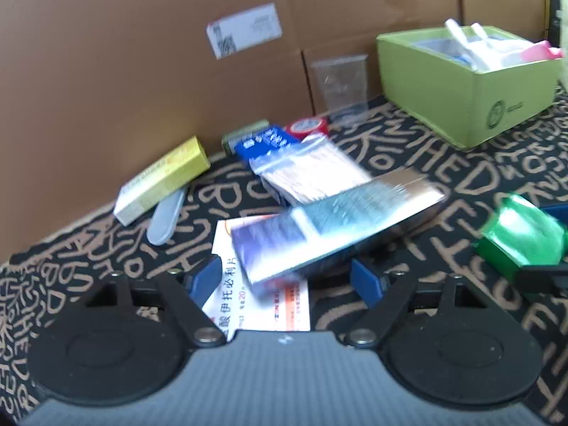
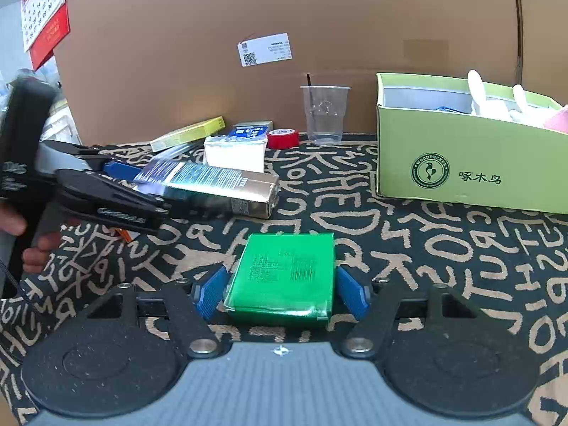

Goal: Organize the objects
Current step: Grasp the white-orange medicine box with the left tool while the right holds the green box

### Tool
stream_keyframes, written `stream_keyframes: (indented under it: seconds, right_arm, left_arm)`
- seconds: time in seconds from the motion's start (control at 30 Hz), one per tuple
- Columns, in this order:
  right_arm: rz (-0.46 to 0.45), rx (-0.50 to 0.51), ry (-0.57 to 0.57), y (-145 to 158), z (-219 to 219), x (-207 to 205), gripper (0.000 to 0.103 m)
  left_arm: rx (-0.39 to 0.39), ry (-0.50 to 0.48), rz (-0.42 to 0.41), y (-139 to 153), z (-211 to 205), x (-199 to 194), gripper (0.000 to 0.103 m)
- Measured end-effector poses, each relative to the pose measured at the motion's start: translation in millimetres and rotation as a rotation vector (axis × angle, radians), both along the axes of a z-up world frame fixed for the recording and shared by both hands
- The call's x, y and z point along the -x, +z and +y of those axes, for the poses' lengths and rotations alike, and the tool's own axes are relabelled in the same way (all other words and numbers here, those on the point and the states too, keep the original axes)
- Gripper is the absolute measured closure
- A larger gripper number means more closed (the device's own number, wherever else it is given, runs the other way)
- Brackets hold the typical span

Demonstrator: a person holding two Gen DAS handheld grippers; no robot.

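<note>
A long silver box (image 1: 333,220) lies tilted over a white medicine carton (image 1: 262,305), blurred in the left wrist view. Its near end sits between the blue pads of my left gripper (image 1: 285,282), which stand apart from it, so the gripper is open. The right wrist view shows the same gripper (image 2: 152,191) straddling the silver box (image 2: 220,184) from the left. My right gripper (image 2: 282,294) is shut on a green foil-wrapped box (image 2: 284,277), a pad against each side. That green box (image 1: 522,238) shows tilted at the left view's right edge.
An open green carton (image 2: 461,163) with white and pink items stands at back right. A clear cup (image 2: 325,113), red tape roll (image 2: 283,137), yellow box (image 2: 188,133), blue box (image 1: 264,142) and zip bag (image 1: 312,170) crowd the cardboard wall (image 2: 213,17). A hand (image 2: 14,220) is at left.
</note>
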State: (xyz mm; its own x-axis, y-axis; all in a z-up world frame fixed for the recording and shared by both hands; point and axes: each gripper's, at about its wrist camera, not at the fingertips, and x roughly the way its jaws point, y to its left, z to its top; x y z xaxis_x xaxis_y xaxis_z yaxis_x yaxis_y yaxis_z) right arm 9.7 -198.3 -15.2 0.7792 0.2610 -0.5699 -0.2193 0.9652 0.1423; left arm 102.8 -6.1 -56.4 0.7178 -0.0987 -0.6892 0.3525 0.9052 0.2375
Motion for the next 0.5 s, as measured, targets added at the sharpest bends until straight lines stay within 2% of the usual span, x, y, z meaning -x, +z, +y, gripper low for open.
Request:
stream_keyframes:
  seconds: [0.03, 0.27, 0.3, 0.37, 0.4, 0.5]
  right_arm:
    - [0.003, 0.002, -0.003, -0.4, -0.9, -0.7, 0.031]
    - [0.002, 0.017, -0.006, -4.4, 1.4, -7.5, 0.027]
    - [-0.003, 0.029, -0.004, -5.0, 4.1, -8.4, 0.026]
    - [-0.009, 0.06, -0.004, -5.1, 10.5, -9.3, 0.03]
    - [-0.013, 0.072, -0.004, -4.5, 12.4, -8.7, 0.034]
    - [-0.009, 0.06, 0.005, -2.7, 11.6, -6.2, 0.034]
  left_arm:
    - [-0.008, 0.007, -0.01, -3.3, 0.4, -1.2, 0.017]
    - [0.017, 0.01, 0.005, -2.7, 19.3, 8.3, 0.018]
    - [0.047, 0.017, 0.02, -2.0, 23.6, 6.4, 0.021]
    - [0.119, 0.044, 0.058, 0.4, 32.2, 2.5, 0.037]
    - [0.136, 0.051, 0.066, 1.4, 35.3, 1.9, 0.038]
    - [0.129, 0.066, 0.066, 2.7, 39.5, 4.3, 0.038]
